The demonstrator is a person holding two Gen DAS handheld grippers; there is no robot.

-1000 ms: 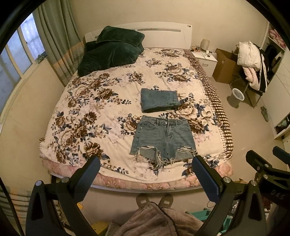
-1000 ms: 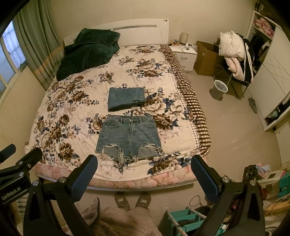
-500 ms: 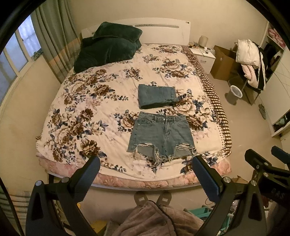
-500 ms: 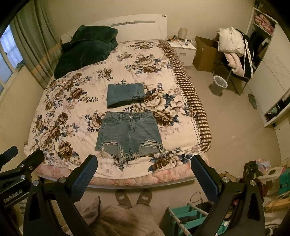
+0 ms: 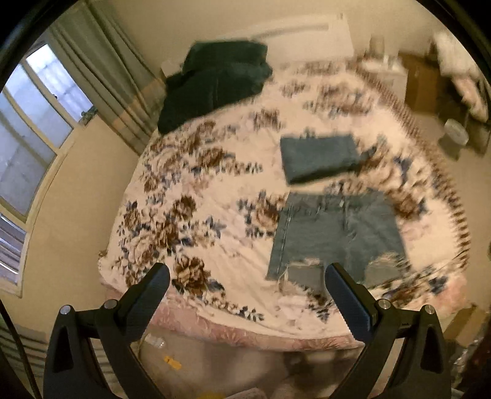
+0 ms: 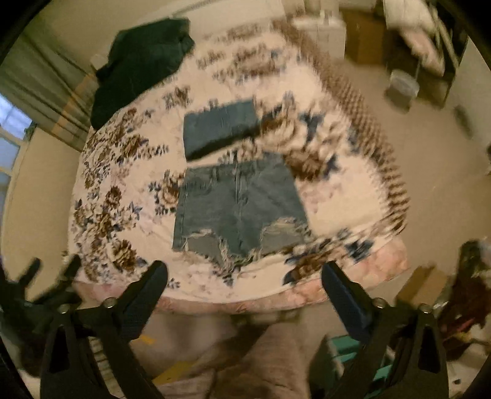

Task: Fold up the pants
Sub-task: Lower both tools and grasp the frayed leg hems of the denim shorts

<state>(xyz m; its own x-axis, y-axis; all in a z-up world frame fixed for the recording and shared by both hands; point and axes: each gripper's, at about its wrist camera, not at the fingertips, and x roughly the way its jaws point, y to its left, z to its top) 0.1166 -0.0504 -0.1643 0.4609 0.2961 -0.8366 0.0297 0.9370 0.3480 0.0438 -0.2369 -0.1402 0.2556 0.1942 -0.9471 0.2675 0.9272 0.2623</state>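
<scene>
Frayed blue denim shorts (image 5: 336,236) lie flat near the foot edge of a floral bed (image 5: 196,221), waistband away from me; they also show in the right wrist view (image 6: 237,208). A folded denim garment (image 5: 319,158) lies just beyond them, also in the right wrist view (image 6: 219,130). My left gripper (image 5: 247,276) is open and empty above the bed's foot, left of the shorts. My right gripper (image 6: 244,273) is open and empty over the foot edge, just short of the shorts' hems. Both views are motion-blurred.
A dark green blanket (image 5: 214,83) is heaped at the bed's head. A nightstand (image 6: 319,27), cardboard box (image 6: 363,33) and waste bin (image 6: 402,87) stand on the right. A window and curtain (image 5: 101,76) are on the left. My other gripper (image 6: 36,285) shows at lower left.
Both grippers have moved forward and down toward the bed's foot; the shorts now appear larger and closer. The jaws stay open. The clothes have not moved.
</scene>
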